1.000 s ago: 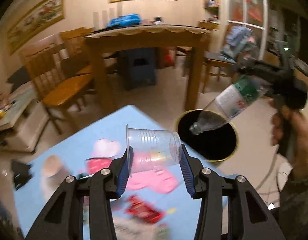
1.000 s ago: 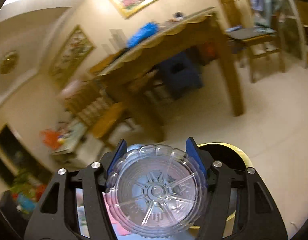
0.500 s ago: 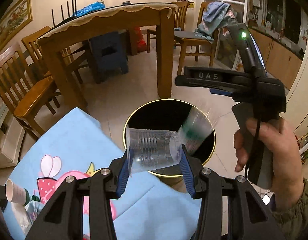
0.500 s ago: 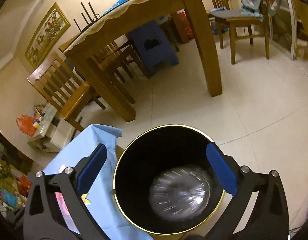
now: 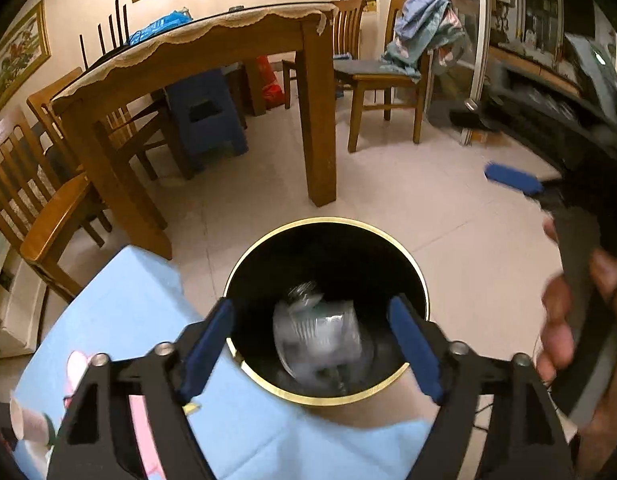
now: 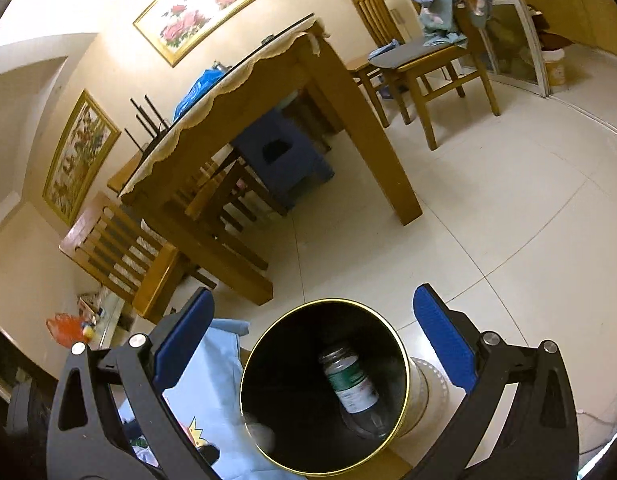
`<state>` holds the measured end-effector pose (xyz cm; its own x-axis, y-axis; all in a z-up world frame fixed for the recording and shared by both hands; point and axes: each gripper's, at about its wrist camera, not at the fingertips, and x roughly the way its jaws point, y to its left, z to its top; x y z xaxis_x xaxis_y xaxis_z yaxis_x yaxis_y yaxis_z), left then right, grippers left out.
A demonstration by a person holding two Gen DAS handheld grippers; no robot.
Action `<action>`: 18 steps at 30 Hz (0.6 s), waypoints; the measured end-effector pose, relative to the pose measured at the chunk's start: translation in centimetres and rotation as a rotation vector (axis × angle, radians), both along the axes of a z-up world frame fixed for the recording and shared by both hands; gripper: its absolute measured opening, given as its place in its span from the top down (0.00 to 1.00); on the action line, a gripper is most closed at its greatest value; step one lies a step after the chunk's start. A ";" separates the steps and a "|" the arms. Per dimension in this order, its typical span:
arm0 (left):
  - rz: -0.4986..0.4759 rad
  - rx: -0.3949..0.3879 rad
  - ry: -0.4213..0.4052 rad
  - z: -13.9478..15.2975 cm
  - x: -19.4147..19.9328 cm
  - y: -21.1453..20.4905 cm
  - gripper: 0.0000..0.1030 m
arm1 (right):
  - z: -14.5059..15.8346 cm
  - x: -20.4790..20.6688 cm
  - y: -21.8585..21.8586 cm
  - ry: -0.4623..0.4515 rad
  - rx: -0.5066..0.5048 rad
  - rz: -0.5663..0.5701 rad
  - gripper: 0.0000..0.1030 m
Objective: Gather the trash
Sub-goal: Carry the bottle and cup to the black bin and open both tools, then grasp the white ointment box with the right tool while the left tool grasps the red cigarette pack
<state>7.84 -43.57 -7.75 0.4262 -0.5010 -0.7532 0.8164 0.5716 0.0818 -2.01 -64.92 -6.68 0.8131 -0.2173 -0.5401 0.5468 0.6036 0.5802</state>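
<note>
Trash collected: clear plastic cup (image 5: 316, 336) and green-labelled clear bottle (image 6: 350, 384) lie inside black gold-rimmed bin (image 5: 412, 264). Left gripper (image 5: 312, 344) and right gripper (image 6: 312, 344) spread, empty. Paper cup (image 5: 26, 420) remains on blue tablecloth (image 5: 124, 300).

A pale tiled floor (image 5: 448, 220) fills the frame's middle, carrying a round black gold-rimmed bin (image 5: 404, 248) at lower centre. At lower left, a light-blue cartoon-printed tablecloth (image 5: 120, 304) covers a low table.

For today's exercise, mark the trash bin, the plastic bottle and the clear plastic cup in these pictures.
trash bin (image 6: 402, 364): right wrist view, on its gold rim.
plastic bottle (image 6: 350, 386): right wrist view, on its green label.
clear plastic cup (image 5: 320, 336): left wrist view, on its blurred side wall.
</note>
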 end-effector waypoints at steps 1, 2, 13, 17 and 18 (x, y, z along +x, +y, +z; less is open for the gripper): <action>0.002 0.010 -0.011 -0.1 0.3 -0.5 0.24 | -0.2 -0.1 -0.1 -0.001 0.007 -0.002 0.04; 0.005 0.016 -0.019 -0.2 0.5 -1.0 0.24 | -0.2 -0.2 -0.3 -0.003 0.010 0.000 0.04; 0.063 -0.001 0.019 0.0 -1.1 4.8 0.11 | 0.7 2.8 3.4 0.018 -0.048 0.169 0.04; 0.110 -0.037 0.075 -1.0 -3.3 12.6 0.06 | 1.3 5.8 9.0 0.028 -0.116 0.374 0.04; 0.123 -0.034 0.082 -1.3 -3.8 14.1 0.06 | 1.5 6.6 11.2 0.037 -0.154 0.430 0.04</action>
